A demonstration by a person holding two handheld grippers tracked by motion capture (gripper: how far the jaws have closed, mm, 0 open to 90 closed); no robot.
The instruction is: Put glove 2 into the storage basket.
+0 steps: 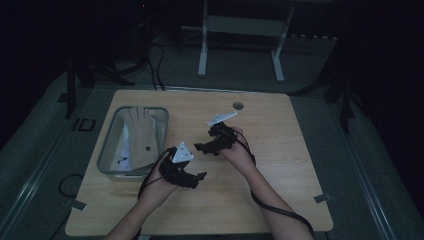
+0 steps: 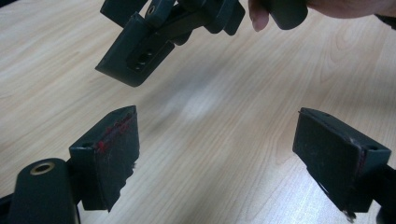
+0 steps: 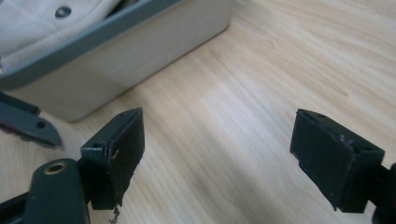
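Both grippers hover over the middle of a wooden table, jaws turned toward each other. My left gripper is open, and nothing lies between its jaws in the left gripper view, just bare wood. My right gripper is also open and empty. In the left gripper view the right gripper's jaw hangs close ahead with a thumb beside it. A grey bin at the table's left holds a beige cloth with a dark button.
The bin's wall stands just beyond my right gripper's left jaw. White items lie in the bin beside the cloth. A round hole sits near the table's far edge. A white frame's legs stand on the floor behind.
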